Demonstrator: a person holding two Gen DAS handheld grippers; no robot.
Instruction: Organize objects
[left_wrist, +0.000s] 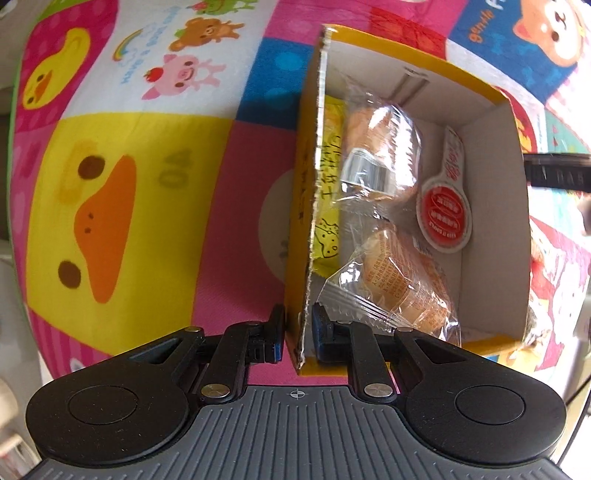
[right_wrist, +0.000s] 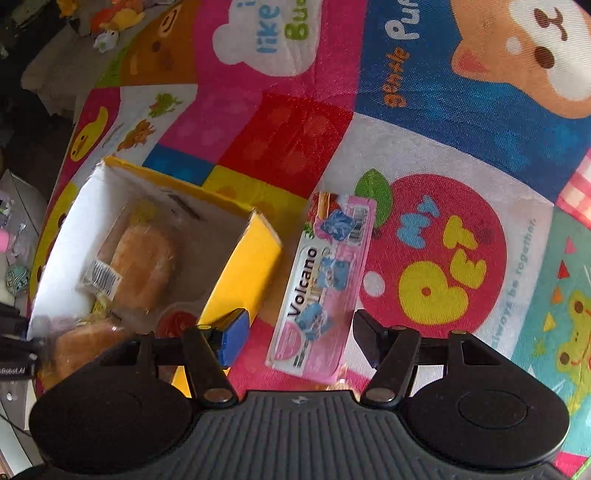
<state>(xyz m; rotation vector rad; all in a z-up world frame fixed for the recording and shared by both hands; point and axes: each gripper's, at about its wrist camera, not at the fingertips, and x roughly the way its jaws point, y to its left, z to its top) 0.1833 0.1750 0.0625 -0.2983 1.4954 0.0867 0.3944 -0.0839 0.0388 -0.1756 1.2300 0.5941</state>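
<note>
Left wrist view: the left claw (left_wrist: 298, 334) is nearly closed, pinching the torn side wall of the yellow box (left_wrist: 491, 206), which sits on the cartoon-print mat (left_wrist: 110, 184) and holds wrapped buns (left_wrist: 384, 155) and a red-lidded sauce cup (left_wrist: 443, 210).

Right wrist view: the right claw (right_wrist: 295, 338) stands half open and empty, above the near end of the pink Volcano packet (right_wrist: 325, 280). The packet lies just beside the box, its long axis running away between the jaws, so the right hand is nearer.

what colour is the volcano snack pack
Pink, with blue pictures on the Volcano pack; clearest in the right wrist view.
</note>
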